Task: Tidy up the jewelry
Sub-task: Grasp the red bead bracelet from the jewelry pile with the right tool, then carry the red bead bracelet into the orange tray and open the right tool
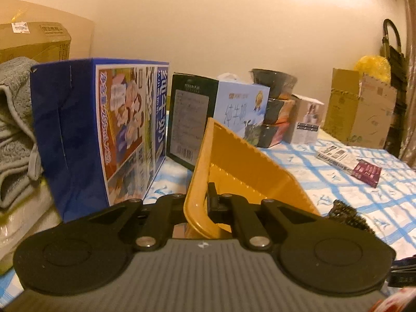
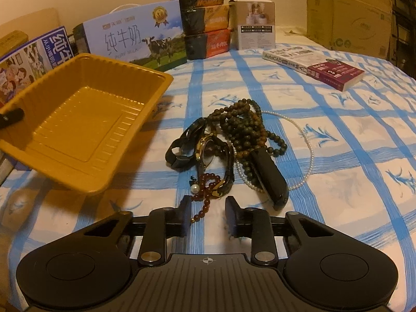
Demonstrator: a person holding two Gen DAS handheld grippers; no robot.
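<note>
Jewelry pile [image 2: 228, 145] just ahead of spread right tool [image 2: 205, 208], left tool [image 1: 197, 202] pinching tilted yellow tray [image 1: 234, 166] rim

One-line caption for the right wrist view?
Open right tongs approach the jewelry pile while left tongs hold the tilted yellow tray.

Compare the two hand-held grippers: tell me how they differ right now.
The left hand-held gripper is shut on the yellow tray's rim; the right hand-held gripper is open and holds nothing. The left one keeps the tray tilted above the checked cloth; the right one sits low by the jewelry pile, its fingers either side of the red bead strand. Both are black two-finger tools.
</note>
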